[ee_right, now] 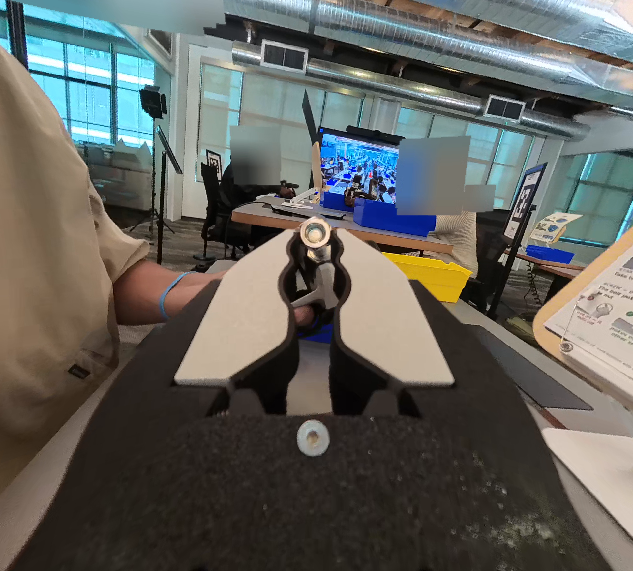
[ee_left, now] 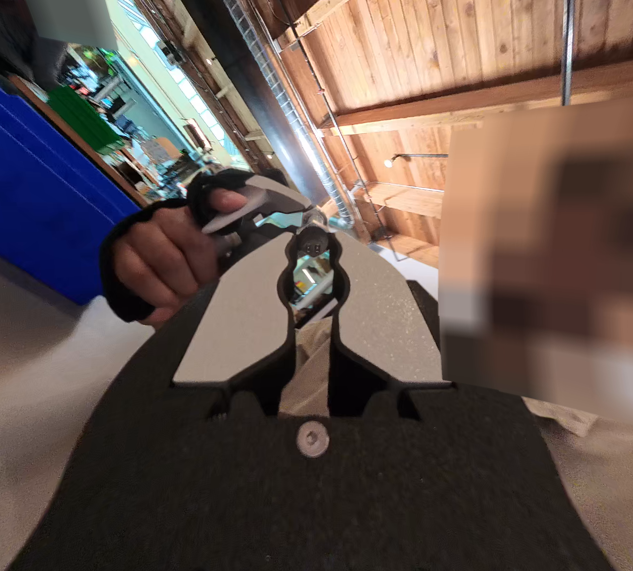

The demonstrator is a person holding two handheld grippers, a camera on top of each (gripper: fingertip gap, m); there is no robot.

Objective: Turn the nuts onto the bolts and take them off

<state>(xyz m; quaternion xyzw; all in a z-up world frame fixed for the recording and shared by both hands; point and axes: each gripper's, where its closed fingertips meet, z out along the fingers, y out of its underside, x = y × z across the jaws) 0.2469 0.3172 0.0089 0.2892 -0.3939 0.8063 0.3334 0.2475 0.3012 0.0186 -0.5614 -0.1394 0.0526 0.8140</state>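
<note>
In the right wrist view my right gripper (ee_right: 315,236) is shut on a silver nut (ee_right: 315,233) at its fingertips. The bolt's end shows in the nut's middle and its shaft (ee_right: 317,255) runs away behind. In the left wrist view my left gripper (ee_left: 312,241) points up at the ceiling and is shut on the bolt's dark round head (ee_left: 312,245). Just beyond it the silver nut (ee_left: 313,218) sits in the right gripper's fingers (ee_left: 274,193), held by a gloved hand (ee_left: 154,263). Part of the left gripper (ee_right: 322,280) shows through the right gripper's gap.
A blue bin (ee_left: 51,212) stands at the left. A yellow bin (ee_right: 428,275) sits beyond the grippers on the grey table (ee_right: 496,325). A board with an instruction sheet (ee_right: 599,308) leans at the right. An arm with a blue wristband (ee_right: 164,294) reaches in from the left. People sit at a desk behind. Only a small space, under 4 cm, lies between the two pairs of fingers.
</note>
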